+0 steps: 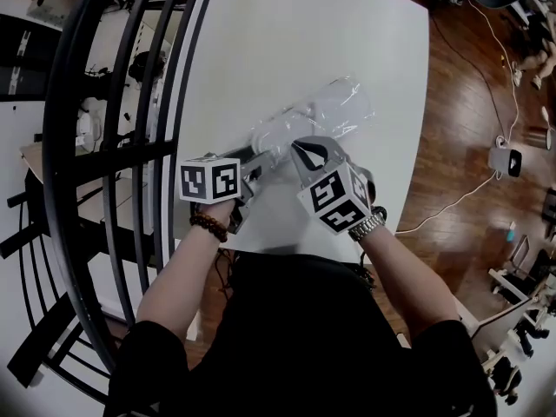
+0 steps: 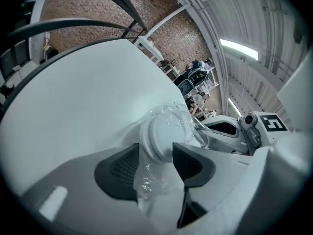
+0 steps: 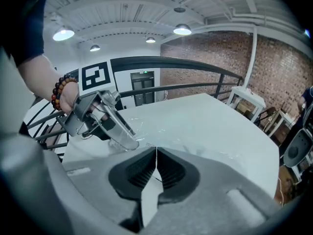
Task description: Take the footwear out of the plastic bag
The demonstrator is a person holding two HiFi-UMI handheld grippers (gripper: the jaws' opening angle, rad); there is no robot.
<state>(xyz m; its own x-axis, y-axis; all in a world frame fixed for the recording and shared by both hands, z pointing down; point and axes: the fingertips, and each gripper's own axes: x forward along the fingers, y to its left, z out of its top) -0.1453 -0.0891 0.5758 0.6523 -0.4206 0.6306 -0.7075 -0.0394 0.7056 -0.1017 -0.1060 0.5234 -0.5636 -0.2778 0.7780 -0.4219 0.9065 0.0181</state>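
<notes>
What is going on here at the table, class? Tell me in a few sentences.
A person holds a two-jaw gripper in each hand over a white table. A clear plastic bag with white footwear inside lies on it. The left gripper is open, the footwear's wrapped end between its jaws. The right gripper is shut at the bag; whether it pinches film is unclear. The footwear is not yet out.

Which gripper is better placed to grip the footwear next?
Left, probably. The left gripper has its jaws open on either side of the white footwear inside the clear plastic bag. The right gripper is shut, with no footwear between its jaws.
</notes>
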